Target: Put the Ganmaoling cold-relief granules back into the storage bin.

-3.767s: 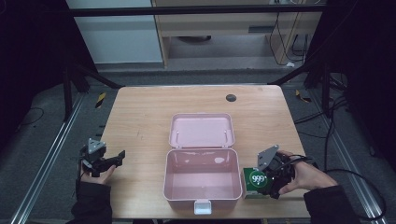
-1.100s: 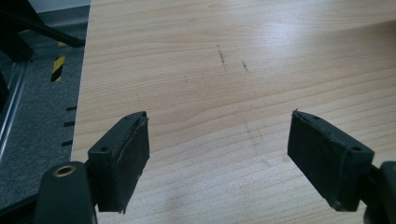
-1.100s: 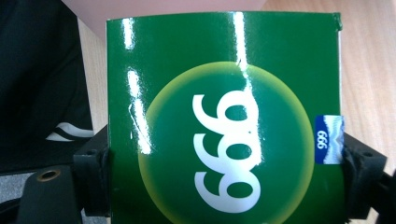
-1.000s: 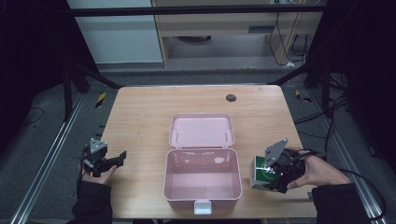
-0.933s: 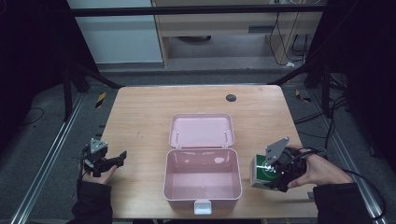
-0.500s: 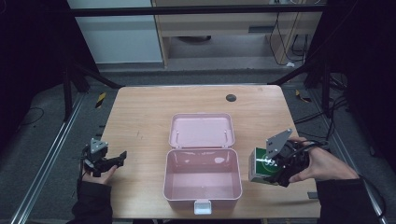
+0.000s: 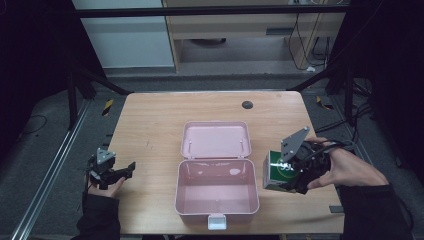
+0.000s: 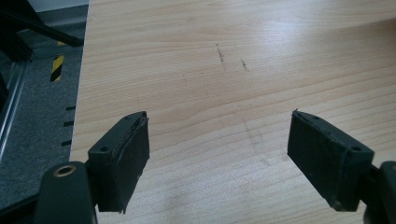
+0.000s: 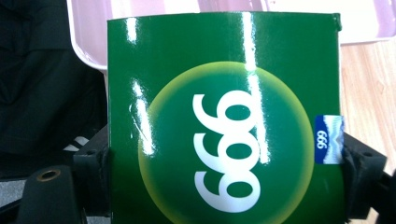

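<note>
A pink lidded box (image 7: 216, 200) lies open at the table's middle front, its lid (image 7: 215, 140) flat behind it. My right gripper (image 7: 286, 176) is shut on a green carton marked 999 (image 7: 276, 172), held off the table just right of the box. The carton's glossy face (image 9: 224, 135) spans the gap between both jaws, with the pink box rim (image 9: 84, 46) behind it. At the table's left front edge my left gripper (image 7: 125, 170) rests low and open. Its pads (image 8: 126, 158) stand wide apart over bare wood.
The wooden table (image 7: 150, 125) has a small dark round hole (image 7: 247, 104) at its back right. Metal frame rails (image 7: 45, 180) and grey floor flank the table on the left. Cables (image 7: 350, 115) hang off the right side.
The right gripper has lifted the green carton off the table and carried it slightly toward the pink box. The left gripper has stayed where it was.
</note>
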